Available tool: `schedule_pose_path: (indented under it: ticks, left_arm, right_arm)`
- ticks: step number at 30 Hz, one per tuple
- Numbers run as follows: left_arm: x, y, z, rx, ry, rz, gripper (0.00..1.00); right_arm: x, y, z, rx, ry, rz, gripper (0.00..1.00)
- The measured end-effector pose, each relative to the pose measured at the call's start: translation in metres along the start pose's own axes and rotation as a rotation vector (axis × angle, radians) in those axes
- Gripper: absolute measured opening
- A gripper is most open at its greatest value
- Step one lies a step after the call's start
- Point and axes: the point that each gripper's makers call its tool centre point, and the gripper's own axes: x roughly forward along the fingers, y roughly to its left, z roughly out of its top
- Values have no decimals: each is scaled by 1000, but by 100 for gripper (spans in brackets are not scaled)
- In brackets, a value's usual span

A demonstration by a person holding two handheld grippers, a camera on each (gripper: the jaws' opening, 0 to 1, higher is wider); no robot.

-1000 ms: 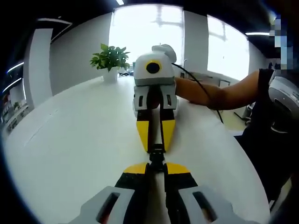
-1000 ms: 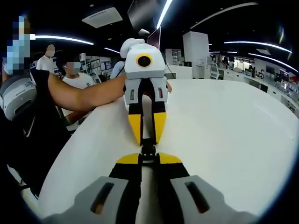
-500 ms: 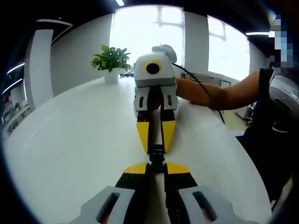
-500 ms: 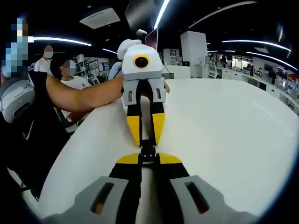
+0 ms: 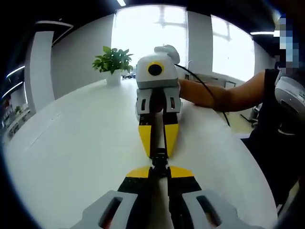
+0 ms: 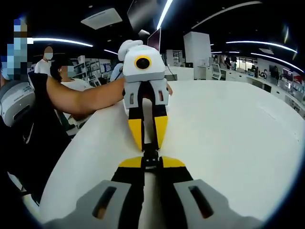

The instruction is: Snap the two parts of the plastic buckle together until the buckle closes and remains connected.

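A small black plastic buckle hangs just above the white table, pinched from both ends. My left gripper is shut on the near end, its yellow-tipped jaws rising from below. My right gripper faces it tip to tip and is shut on the far end. From the right gripper view the buckle sits between my right gripper and my left gripper. The two halves meet in one short black piece; the seam is too small to tell whether it is latched.
A potted plant stands at the table's far end. A person's bare arm reaches over the table edge on the right of the left gripper view. Other people stand behind the table's left edge in the right gripper view.
Both grippers stay closed on the buckle, tips together. In the right gripper view the left gripper has leaned slightly to the left.
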Motion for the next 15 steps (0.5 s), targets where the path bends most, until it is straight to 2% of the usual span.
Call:
schedule_pose_path:
  ticks: [15]
  left_arm:
    - [2, 0, 1, 11, 13, 11, 8]
  right_arm:
    - [1, 1, 1, -3, 5, -1, 9]
